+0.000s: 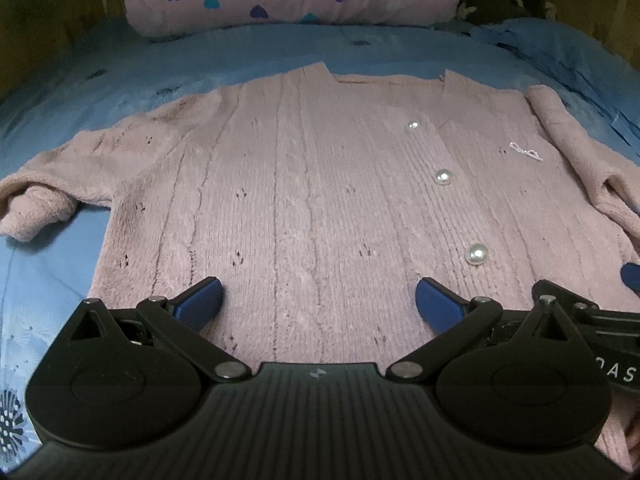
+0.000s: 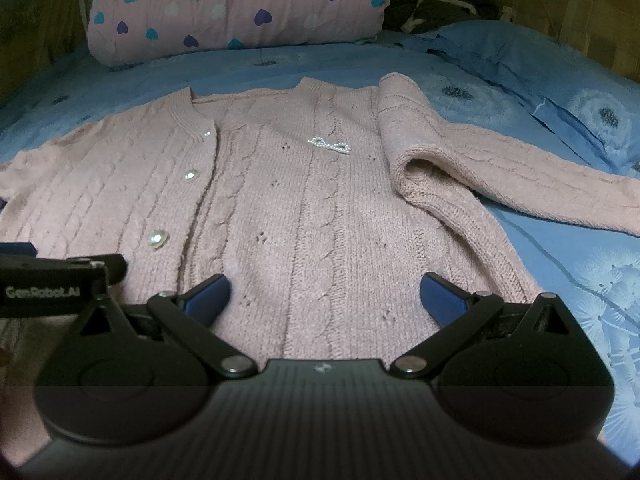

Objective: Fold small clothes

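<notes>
Pink cable-knit cardigan (image 1: pixel 304 184) lies flat, front up, on a blue bedsheet with pale dandelion print (image 1: pixel 48 264); neckline faces away toward the far end of the bed. Buttoned placket with round pearl-like buttons (image 1: pixel 443 177) runs down the front. Small beaded bow brooch (image 2: pixel 329 144) sits on the chest panel beside the placket. One sleeve (image 2: pixel 500 168) is bent at the elbow, doubling back and running out across the sheet in the right wrist view. Other sleeve (image 1: pixel 44 204) trails off to the side with its cuff curled under in the left wrist view.

Left gripper (image 1: pixel 319 304) hovers over the hem area, blue-padded fingers (image 1: pixel 202 302) spread wide apart, nothing between them. Right gripper (image 2: pixel 326 298) is likewise over the lower hem, fingers (image 2: pixel 440 298) wide apart, holding nothing. Whether either touches the knit cannot be told. The two tools sit side by side; each shows at the edge of the other's view.

At the far end, a rolled pink quilt with blue and purple hearts (image 2: pixel 240 8) lies across the bed. Dark fabric bundle (image 2: pixel 440 4) just beside it. Blue pillow (image 2: pixel 520 64) near the far right corner.
</notes>
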A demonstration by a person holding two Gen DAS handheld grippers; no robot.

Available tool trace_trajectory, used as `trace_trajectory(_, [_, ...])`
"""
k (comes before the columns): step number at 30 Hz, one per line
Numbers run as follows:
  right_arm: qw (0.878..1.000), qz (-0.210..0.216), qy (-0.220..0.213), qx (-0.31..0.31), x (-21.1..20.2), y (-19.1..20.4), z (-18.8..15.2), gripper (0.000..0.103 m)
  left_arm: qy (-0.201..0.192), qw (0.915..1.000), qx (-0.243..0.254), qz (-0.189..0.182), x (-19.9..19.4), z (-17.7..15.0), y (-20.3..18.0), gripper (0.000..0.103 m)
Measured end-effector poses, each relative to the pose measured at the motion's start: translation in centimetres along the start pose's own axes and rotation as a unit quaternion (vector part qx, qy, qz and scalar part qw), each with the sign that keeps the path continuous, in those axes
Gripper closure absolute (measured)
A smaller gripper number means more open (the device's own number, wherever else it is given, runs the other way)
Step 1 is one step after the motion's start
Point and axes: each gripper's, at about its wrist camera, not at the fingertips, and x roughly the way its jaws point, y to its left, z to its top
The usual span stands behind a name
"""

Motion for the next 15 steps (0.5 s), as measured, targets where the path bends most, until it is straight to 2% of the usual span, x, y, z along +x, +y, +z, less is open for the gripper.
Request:
trace_trajectory(4, [1.000, 0.014, 0.005, 0.008, -0.5, -0.6, 0.3, 0.000, 0.025, 0.9995, 0.000, -0.018, -0.4, 0.7, 0.6, 0.000])
trace_trajectory(8, [0.999, 0.030, 0.009, 0.010, -1.7, -1.5, 1.4, 0.000, 0.033, 0.9983, -0.014, -0.046, -1.3, 1.2, 1.3, 0.000])
trace_trajectory(12, [0.999, 0.004, -0.019, 0.030, -3.4, -4.2, 3.4, 0.000, 0.028, 0.9978, -0.020, -0.056, -2.4, 1.4, 1.8, 0.000])
trace_trajectory(15, [0.997, -0.018, -0.031, 0.070, -3.6, -7.0, 4.8, 0.000, 0.024, 0.9978, -0.012, -0.061, -2.9, 1.9, 2.1, 0.000])
